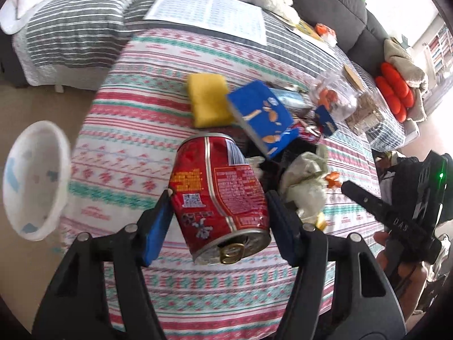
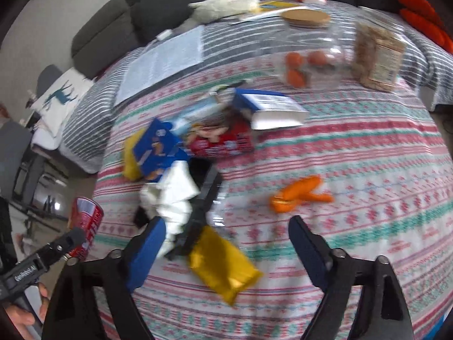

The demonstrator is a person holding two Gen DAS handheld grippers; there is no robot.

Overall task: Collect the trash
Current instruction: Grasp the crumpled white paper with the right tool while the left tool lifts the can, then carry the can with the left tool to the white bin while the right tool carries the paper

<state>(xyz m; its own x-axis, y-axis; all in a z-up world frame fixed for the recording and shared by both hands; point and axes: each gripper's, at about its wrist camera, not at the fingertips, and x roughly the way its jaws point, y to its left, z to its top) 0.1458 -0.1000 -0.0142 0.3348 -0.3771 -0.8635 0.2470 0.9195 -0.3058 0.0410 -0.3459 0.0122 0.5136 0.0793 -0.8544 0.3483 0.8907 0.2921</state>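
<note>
Clearly, the left tool (image 1: 218, 198) was clamped on a dented red can (image 1: 219, 198), lifted above the counter's (image 1: 119, 130) near-left edge. The right tool (image 2: 226, 240) stood apart over crumpled tissue (image 2: 172, 195) and a yellow wrapper (image 2: 223, 266).

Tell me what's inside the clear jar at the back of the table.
The clear jar holds a few orange round pieces, too blurred to name. Its cork lid is on; anything behind them is hidden.

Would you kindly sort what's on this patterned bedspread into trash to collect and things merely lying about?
Trash to collect:
- dented red drink can, clamped in the left gripper
- crumpled white tissue
- orange peel scraps
- shiny yellow wrapper

Lying about:
- printed paper sheet
- clear lidded jar
- white plush toy
</note>
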